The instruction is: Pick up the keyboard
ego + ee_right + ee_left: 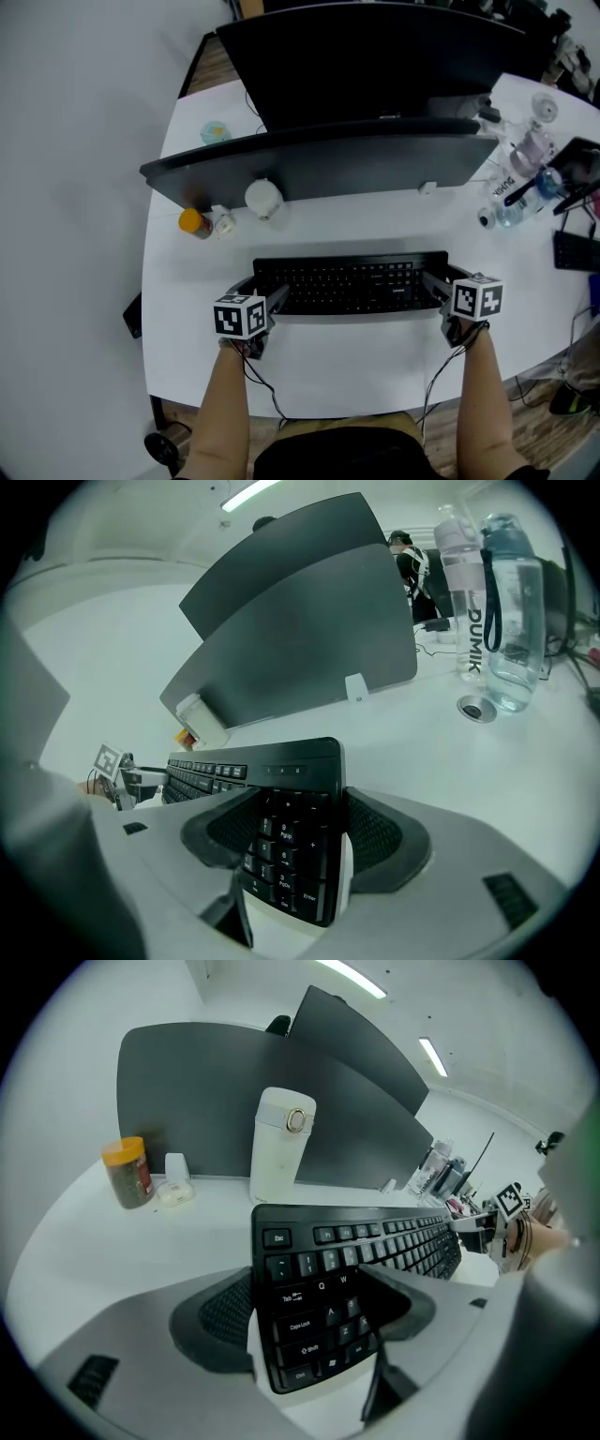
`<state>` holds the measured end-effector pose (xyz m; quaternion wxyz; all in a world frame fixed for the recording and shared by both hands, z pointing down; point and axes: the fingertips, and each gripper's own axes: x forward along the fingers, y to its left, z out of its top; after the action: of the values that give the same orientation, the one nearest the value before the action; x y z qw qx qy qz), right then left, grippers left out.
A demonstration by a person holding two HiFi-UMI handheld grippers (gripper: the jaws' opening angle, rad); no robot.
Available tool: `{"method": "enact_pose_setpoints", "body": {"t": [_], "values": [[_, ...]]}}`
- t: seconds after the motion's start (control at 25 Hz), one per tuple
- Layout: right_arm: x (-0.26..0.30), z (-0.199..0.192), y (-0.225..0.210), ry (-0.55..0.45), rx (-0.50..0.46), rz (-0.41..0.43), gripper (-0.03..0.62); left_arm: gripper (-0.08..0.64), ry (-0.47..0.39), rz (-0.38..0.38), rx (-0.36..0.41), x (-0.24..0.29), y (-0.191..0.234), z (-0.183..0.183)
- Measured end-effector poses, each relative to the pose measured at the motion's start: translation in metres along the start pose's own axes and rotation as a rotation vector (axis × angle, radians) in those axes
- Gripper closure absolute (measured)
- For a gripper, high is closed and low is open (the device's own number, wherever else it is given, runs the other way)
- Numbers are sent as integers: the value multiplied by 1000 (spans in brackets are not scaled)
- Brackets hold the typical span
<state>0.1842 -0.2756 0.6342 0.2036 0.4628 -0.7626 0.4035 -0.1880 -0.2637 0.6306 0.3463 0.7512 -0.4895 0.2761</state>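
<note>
Keyboard: black plastic full-size keyboard [352, 283], held at both ends, seemingly just off the white table [356, 370].
Left gripper [275, 300]: clamped on its left end.
Right gripper [434, 283]: clamped on its numpad end.

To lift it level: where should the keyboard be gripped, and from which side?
At its two short ends, one gripper each, from the front edge. The keyboard is long, thin and flat; one middle grip might tip it. The left gripper and right gripper hold there.
</note>
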Motion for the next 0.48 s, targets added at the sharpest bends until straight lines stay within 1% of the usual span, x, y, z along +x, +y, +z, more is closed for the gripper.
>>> {"method": "enact_pose_setpoints", "body": {"t": [0.24, 0.48], "values": [[-18, 17, 14, -39, -11, 7, 310, 215, -30, 5, 9, -18, -7, 13], [-41, 33, 30, -71, -12, 5, 310, 215, -83, 31, 55, -48, -15, 37]]}}
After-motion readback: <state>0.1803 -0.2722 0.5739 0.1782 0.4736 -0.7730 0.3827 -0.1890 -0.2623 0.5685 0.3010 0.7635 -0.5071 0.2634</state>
